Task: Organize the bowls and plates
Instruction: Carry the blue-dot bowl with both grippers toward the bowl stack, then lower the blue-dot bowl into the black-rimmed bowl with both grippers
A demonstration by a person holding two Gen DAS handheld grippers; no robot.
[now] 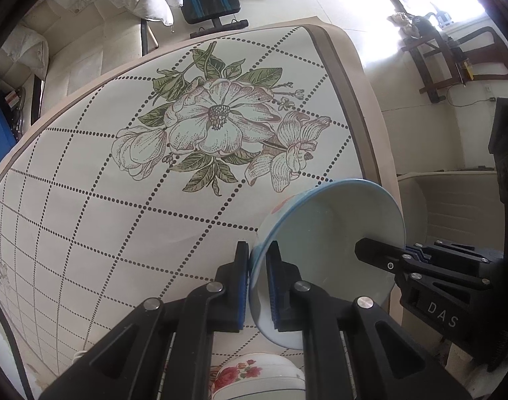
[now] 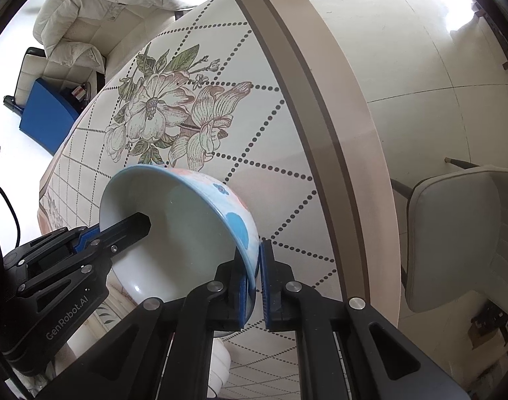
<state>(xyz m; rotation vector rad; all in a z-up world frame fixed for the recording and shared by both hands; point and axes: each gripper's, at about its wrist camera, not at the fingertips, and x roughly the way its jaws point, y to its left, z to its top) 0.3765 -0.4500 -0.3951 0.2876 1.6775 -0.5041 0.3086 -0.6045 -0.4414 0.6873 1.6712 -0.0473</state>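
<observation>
Left wrist view shows my left gripper (image 1: 258, 286) clamped on the bowl's (image 1: 324, 250) rim, 1 pad inside the wall and 1 outside. My right gripper (image 2: 255, 286) pinches the opposite rim the same way. The bowl hangs tilted above the table (image 1: 87, 216), near its banded edge, mouth turned sideways. Below it, at the frame bottom, sits a stack (image 1: 254, 378) of rose-patterned bowls, probably the target. My worry: glazed rim on thin pads could slip if the 2 grippers pull apart or twist unevenly, and a drop here would strike the stack or roll off the table edge.
</observation>
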